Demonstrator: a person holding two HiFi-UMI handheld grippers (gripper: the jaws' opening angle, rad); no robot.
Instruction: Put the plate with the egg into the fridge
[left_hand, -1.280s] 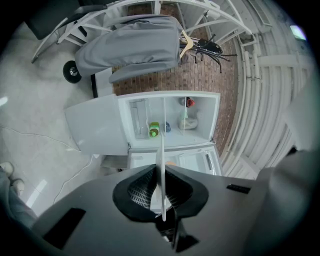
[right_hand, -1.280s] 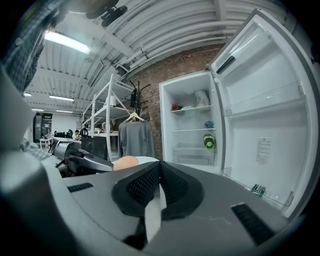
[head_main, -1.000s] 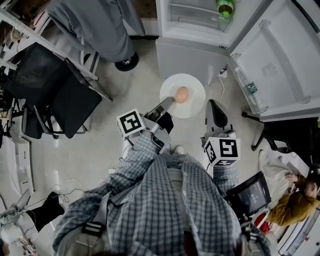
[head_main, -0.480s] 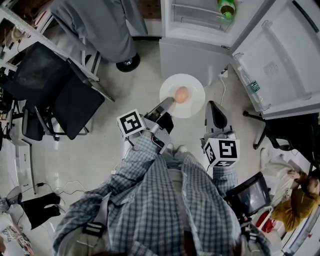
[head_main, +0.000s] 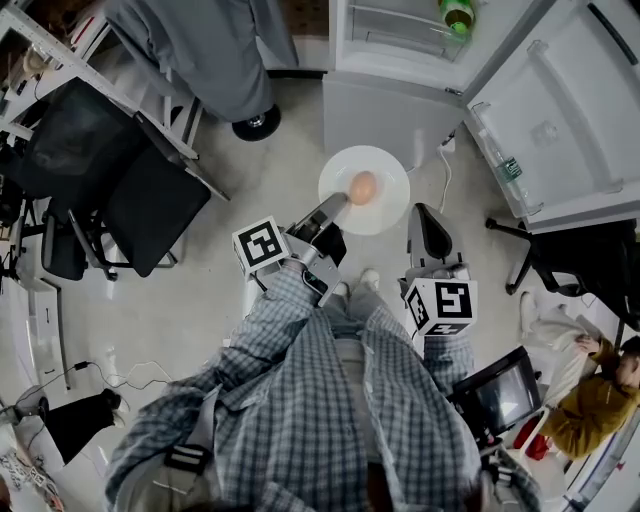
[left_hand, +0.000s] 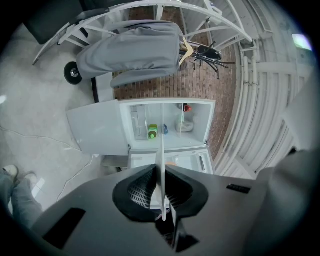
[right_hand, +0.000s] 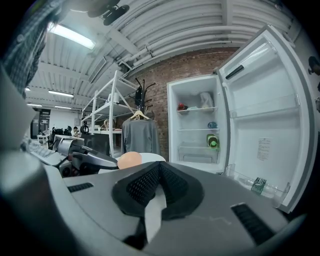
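A white plate (head_main: 385, 205) carries a brown egg (head_main: 363, 187) above the floor, in front of the open fridge (head_main: 400, 100). My left gripper (head_main: 337, 204) is shut on the plate's near-left rim. In the left gripper view the plate (left_hand: 162, 150) shows edge-on between the jaws of that gripper (left_hand: 162, 172). My right gripper (head_main: 419, 210) hovers just right of the plate, shut and holding nothing. In the right gripper view the egg (right_hand: 130, 160) and the plate (right_hand: 151, 157) show beyond that shut gripper (right_hand: 160, 167), with the fridge (right_hand: 197, 150) ahead.
The fridge door (head_main: 560, 110) swings open to the right. A green bottle (head_main: 458, 14) stands on a fridge shelf. A grey garment (head_main: 200, 45) hangs on a rack at the left, above black chairs (head_main: 130, 180). A person in a yellow top (head_main: 590, 400) sits at the lower right.
The plate, egg and both grippers keep their pose. The floor and fridge have slid a little in view, and the person's feet now show under the arms.
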